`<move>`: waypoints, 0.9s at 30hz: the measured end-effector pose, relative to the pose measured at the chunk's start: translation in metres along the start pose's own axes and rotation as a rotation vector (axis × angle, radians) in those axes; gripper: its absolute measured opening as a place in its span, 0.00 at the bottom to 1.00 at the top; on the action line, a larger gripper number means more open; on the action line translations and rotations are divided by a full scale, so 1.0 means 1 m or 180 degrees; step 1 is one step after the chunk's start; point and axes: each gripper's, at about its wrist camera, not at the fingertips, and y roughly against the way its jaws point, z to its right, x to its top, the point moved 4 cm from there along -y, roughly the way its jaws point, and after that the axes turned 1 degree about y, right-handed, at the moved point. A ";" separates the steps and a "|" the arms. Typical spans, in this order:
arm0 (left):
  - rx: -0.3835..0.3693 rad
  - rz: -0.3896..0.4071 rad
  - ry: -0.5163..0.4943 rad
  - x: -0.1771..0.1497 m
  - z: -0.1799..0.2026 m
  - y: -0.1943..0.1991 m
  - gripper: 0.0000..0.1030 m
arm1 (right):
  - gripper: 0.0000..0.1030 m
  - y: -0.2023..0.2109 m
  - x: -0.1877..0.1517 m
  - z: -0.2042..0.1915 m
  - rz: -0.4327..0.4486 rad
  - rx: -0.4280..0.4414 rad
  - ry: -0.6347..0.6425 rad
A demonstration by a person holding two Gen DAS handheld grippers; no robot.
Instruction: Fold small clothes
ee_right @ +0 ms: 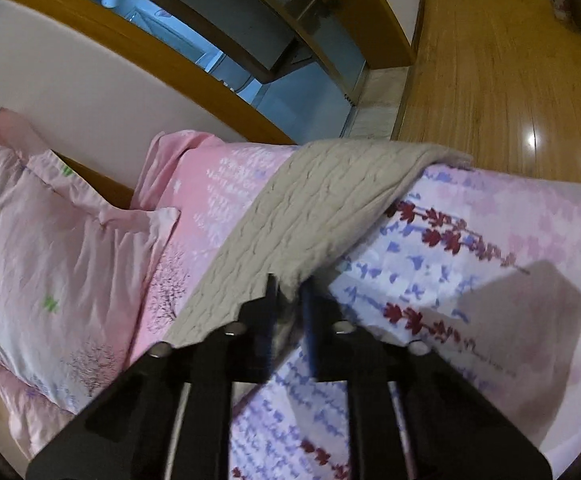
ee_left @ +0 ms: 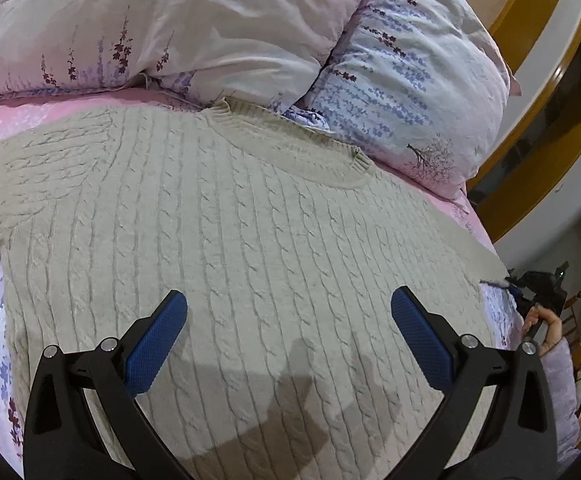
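With the cable-knit sweater spread flat on the bed, the right gripper pinches its sleeve — carry that inward across the sweater's body, keeping the spread-fingered left gripper clear above.

Beige cable-knit sweater lies spread flat on the bed, neckline toward the pillows, one sleeve stretched sideways

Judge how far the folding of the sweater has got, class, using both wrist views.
Done: the cable-knit sweater lies spread flat on the bed, neckline toward the pillows. In hand: the right gripper pinches the sleeve edge; the left gripper hovers open above the body. Left: no fold is visible, so every fold remains.
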 end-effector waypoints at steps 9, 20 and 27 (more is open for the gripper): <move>-0.0079 0.0459 -0.0093 0.021 -0.003 0.018 0.99 | 0.07 0.065 -0.037 -0.140 0.0482 0.0787 0.1209; -0.0212 0.0346 0.0334 0.025 -0.031 0.014 0.84 | 0.12 0.008 -0.289 -0.231 -0.1302 0.1326 0.2674; -0.0100 0.0370 0.0290 0.026 -0.040 0.018 0.85 | 0.49 0.005 -0.280 -0.200 -0.1475 0.1254 0.2073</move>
